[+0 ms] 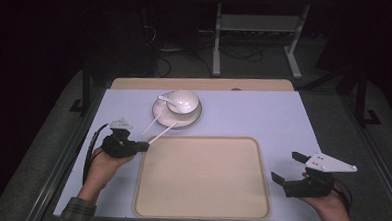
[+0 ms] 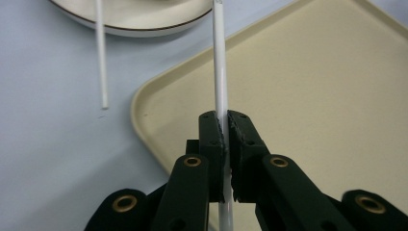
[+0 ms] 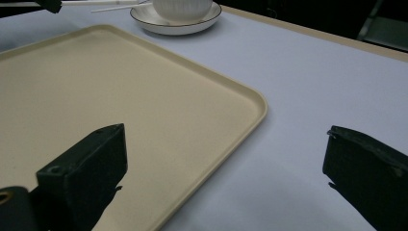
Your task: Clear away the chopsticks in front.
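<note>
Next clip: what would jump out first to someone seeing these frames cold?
Most striking is the left gripper, shut on a thin white chopstick at the near-left corner of the tray. A second chopstick leans on the plate, which holds a white bowl and spoon beyond the tray. The right gripper hangs open at the tray's right edge.

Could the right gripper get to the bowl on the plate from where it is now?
Probably yes: the right gripper is open, and only the flat tray and bare table lie between it and the bowl.
</note>
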The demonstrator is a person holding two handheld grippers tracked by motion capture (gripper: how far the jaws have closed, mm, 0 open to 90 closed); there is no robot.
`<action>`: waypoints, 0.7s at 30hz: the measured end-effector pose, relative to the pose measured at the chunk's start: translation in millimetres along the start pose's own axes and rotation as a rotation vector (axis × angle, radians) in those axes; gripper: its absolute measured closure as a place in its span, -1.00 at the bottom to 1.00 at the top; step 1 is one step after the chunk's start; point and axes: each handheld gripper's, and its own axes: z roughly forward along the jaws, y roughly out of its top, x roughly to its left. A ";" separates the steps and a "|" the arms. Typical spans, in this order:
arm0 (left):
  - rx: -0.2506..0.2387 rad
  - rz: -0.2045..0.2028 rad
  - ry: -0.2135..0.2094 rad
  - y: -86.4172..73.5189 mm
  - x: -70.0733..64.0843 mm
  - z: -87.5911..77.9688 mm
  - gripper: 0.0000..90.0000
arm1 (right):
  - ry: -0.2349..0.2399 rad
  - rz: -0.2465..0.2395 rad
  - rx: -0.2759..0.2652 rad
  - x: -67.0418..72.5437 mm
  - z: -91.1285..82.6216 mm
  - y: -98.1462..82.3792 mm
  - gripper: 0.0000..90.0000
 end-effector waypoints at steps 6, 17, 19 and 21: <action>0.006 0.014 -0.025 2.7 -8.7 8.8 0.88 | -0.001 0.001 0.004 0.2 0.4 -0.1 -0.97; 0.027 0.015 -0.052 6.7 -17.7 30.5 0.88 | 0.000 0.000 0.006 0.6 0.9 0.0 -0.97; 0.027 0.012 -0.055 7.1 -18.3 32.8 0.88 | 0.001 0.001 0.006 0.7 1.1 0.1 -0.97; 0.041 0.020 -0.062 8.7 -21.2 41.6 0.88 | 0.001 0.000 0.005 0.7 1.1 0.1 -0.97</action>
